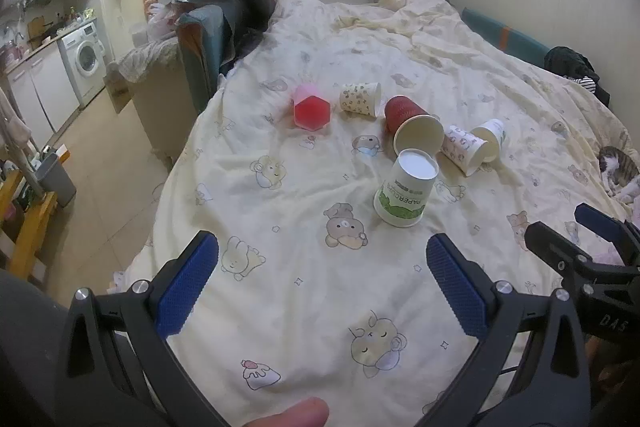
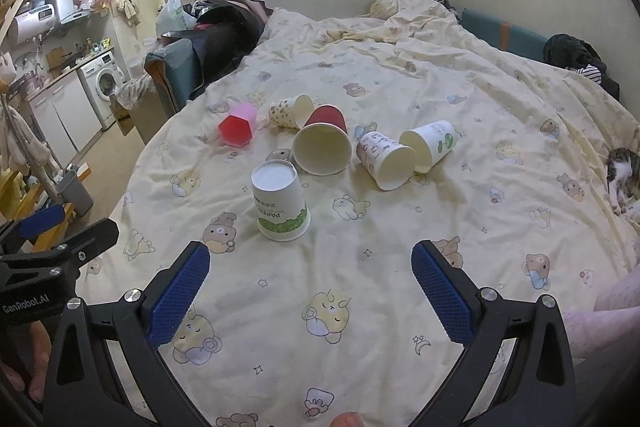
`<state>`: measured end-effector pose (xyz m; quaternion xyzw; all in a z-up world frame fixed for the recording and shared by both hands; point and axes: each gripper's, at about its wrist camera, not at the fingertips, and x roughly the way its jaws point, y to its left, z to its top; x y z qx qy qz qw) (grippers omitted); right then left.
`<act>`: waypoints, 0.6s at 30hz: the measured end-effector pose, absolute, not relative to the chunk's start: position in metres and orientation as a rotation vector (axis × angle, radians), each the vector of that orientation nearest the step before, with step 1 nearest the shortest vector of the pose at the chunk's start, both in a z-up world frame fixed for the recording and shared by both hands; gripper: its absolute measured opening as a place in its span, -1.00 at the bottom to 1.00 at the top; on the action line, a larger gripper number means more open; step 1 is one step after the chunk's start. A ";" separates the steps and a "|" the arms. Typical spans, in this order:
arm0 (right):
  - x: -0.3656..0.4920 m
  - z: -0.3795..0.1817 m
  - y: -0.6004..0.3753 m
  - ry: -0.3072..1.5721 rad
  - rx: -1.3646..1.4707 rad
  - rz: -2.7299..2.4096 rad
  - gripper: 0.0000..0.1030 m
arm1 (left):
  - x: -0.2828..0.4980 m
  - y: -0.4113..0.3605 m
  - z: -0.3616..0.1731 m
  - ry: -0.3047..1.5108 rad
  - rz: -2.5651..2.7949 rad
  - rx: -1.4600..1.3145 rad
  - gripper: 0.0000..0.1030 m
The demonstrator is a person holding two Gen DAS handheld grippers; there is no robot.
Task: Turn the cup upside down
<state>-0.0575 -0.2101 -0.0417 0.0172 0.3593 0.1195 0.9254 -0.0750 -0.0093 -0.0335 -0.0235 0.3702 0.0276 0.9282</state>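
Through my left wrist camera, my left gripper (image 1: 322, 263) has its jaws wide apart with nothing between them, above the bed (image 1: 320, 307) and its cartoon-bear sheet. Just beyond them the green-and-white paper cup (image 1: 406, 189) stands upside down, base up, its long axis upright with a slight lean. Its print reads "PAPERCUPS", inverted. Behind that cup lie five more on their sides: a red cup (image 1: 412, 129) touching its base, mouth towards me; a pink faceted cup (image 1: 312, 109) well to the left; a spotted cup (image 1: 360, 99) behind the red one; and to the right a patterned cup (image 1: 464, 147) and a white cup (image 1: 490, 139) side by side. Only this view shows the letters "DAS" on my right gripper's body (image 1: 592, 267) at the right edge.

Through my right wrist camera, my right gripper (image 2: 310, 263) also has its jaws spread with nothing held. The green-and-white cup (image 2: 280, 203) sits just ahead and left of them, bottom up, showing only "PAPER". Only here does the white cup (image 2: 430, 145) show a green leaf mark, and "GenRobot.AI" reads on my left gripper's body (image 2: 48, 263). A cat (image 2: 622, 179) lies at the bed's right edge.
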 end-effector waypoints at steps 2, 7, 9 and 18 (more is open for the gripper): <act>-0.056 -0.042 -0.211 0.738 0.036 0.242 1.00 | -0.075 -0.010 -0.034 0.757 0.057 -0.047 0.99; -0.055 -0.041 -0.212 0.738 0.039 0.242 1.00 | -0.074 -0.012 -0.034 0.751 0.050 -0.046 0.99; -0.055 -0.041 -0.212 0.737 0.040 0.244 1.00 | -0.074 -0.013 -0.034 0.749 0.050 -0.048 0.99; -0.055 -0.041 -0.212 0.737 0.040 0.243 1.00 | -0.073 -0.013 -0.033 0.755 0.051 -0.048 0.99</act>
